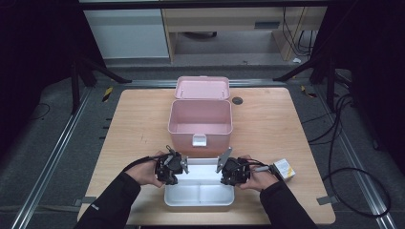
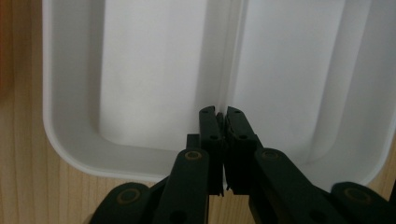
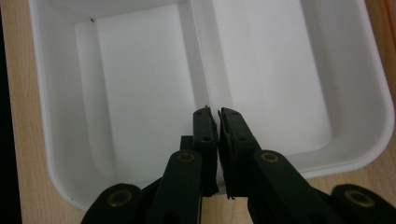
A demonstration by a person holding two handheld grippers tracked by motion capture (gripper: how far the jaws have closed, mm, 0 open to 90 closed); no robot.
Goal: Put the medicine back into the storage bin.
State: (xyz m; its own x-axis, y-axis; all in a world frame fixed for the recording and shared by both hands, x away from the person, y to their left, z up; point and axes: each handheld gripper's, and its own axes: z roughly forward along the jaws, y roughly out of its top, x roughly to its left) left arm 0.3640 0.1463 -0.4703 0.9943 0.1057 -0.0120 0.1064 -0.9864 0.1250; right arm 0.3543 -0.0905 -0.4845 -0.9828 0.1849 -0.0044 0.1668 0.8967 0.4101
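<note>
A white two-compartment tray (image 1: 199, 196) lies on the wooden table near its front edge, in front of an open pink box (image 1: 200, 137). My left gripper (image 1: 182, 167) is at the tray's left end and my right gripper (image 1: 221, 166) at its right end. In the left gripper view the jaws (image 2: 219, 113) stand pressed together where the tray's divider (image 2: 228, 56) meets the near wall. In the right gripper view the jaws (image 3: 214, 113) close likewise on the divider (image 3: 198, 60), with a hairline gap. Both compartments of the tray (image 3: 56, 140) hold nothing.
The pink box's lid (image 1: 202, 88) is folded back behind it, and its inside looks bare. A small white and yellow carton (image 1: 285, 169) lies by the right hand. A dark round grommet (image 1: 237, 100) sits in the table behind the box.
</note>
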